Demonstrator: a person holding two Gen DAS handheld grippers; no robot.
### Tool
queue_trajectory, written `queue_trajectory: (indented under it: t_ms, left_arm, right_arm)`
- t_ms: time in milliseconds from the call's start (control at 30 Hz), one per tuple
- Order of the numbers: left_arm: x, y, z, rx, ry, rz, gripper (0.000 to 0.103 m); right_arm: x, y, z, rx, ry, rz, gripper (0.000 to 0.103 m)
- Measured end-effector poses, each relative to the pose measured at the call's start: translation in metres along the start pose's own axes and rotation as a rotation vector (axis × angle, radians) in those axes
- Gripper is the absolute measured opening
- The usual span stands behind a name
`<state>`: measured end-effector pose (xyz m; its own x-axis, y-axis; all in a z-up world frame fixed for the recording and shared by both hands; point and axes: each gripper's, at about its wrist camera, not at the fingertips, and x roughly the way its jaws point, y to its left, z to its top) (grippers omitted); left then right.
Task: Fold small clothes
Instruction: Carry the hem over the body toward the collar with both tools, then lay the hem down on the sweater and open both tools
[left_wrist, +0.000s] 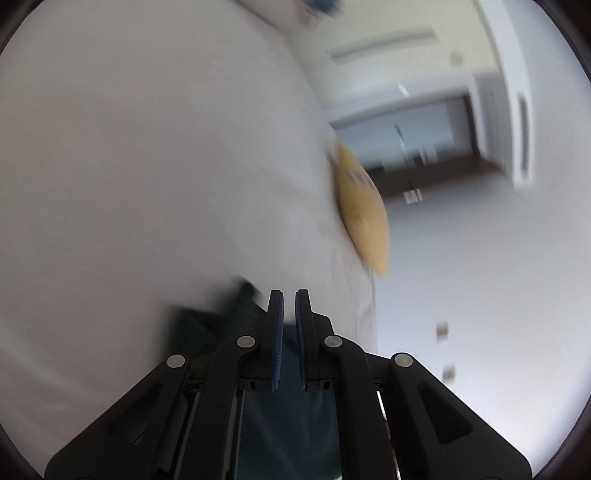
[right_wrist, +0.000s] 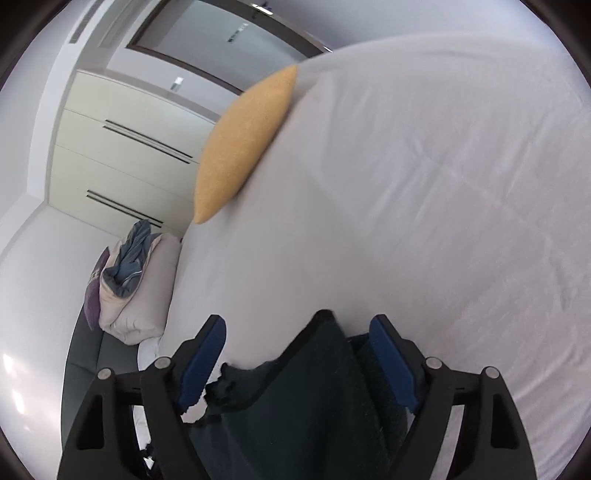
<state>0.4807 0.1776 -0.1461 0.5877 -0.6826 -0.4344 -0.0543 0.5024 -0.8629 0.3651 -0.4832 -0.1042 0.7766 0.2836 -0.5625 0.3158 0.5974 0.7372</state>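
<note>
A dark teal garment lies on the white bed sheet. In the right wrist view it fills the space between my right gripper's wide-open blue pads, which stand on either side of it without closing. In the left wrist view my left gripper has its jaws nearly together with a thin gap, and the dark garment shows behind and below the fingers. Whether cloth is pinched between them is hidden. The left view is blurred.
A yellow cushion sits at the bed's edge, also in the left wrist view. A pillow with a blue-grey cloth lies on a dark seat beside the bed. White wardrobe doors stand behind.
</note>
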Motion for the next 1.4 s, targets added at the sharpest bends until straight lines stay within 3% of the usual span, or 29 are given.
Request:
queue_trajectory:
  t_ms: [100, 167, 333, 367, 500, 600, 733, 767, 833, 867, 967, 1133, 1300, 1400]
  left_arm:
    - [0.040, -0.035, -0.019, 0.110, 0.094, 0.009, 0.006]
    - [0.070, -0.046, -0.028, 0.186, 0.139, 0.064, 0.006]
    - [0.112, -0.022, -0.038, 0.204, 0.185, 0.249, 0.006]
    - [0.112, -0.013, -0.038, 0.196, 0.180, 0.278, 0.006]
    - [0.109, 0.013, -0.029, 0.154, 0.147, 0.246, 0.006]
    - [0.101, 0.018, -0.032, 0.177, 0.136, 0.244, 0.005]
    - [0.094, 0.017, -0.043, 0.262, 0.108, 0.260, 0.005]
    - [0.088, 0.018, -0.045, 0.273, 0.099, 0.253, 0.005]
    - [0.074, 0.021, -0.049, 0.272, 0.091, 0.236, 0.005]
    - [0.067, 0.022, -0.051, 0.272, 0.091, 0.233, 0.005]
    - [0.061, 0.021, -0.055, 0.296, 0.080, 0.242, 0.005]
    - [0.043, 0.030, -0.063, 0.277, 0.036, 0.251, 0.005]
    - [0.028, 0.036, -0.069, 0.267, 0.026, 0.259, 0.005]
    - [0.020, 0.036, -0.074, 0.268, 0.013, 0.269, 0.005]
  right_arm:
    - [0.005, 0.029, -0.019, -0.137, 0.086, 0.025, 0.077]
    - [0.017, 0.047, -0.038, -0.203, 0.175, 0.079, 0.075]
    - [0.072, 0.061, -0.081, -0.274, 0.387, 0.081, 0.070]
    - [0.077, 0.056, -0.081, -0.267, 0.376, 0.078, 0.068]
    - [0.081, 0.024, -0.054, -0.116, 0.301, 0.132, 0.047]
    - [0.079, 0.006, -0.032, -0.078, 0.234, 0.060, 0.025]
    - [0.068, -0.011, -0.013, -0.062, 0.185, 0.047, 0.018]
    - [0.065, -0.009, -0.009, -0.072, 0.170, 0.027, 0.019]
    - [0.047, -0.010, 0.001, -0.081, 0.127, -0.010, 0.039]
    - [0.036, -0.011, 0.004, -0.073, 0.109, 0.001, 0.043]
    - [-0.010, -0.007, 0.010, -0.088, 0.041, 0.062, 0.045]
    - [-0.051, 0.004, -0.016, -0.130, 0.072, 0.210, 0.055]
    - [-0.032, 0.000, -0.052, -0.142, 0.159, 0.209, 0.059]
    - [-0.006, -0.007, -0.063, -0.147, 0.221, 0.115, 0.060]
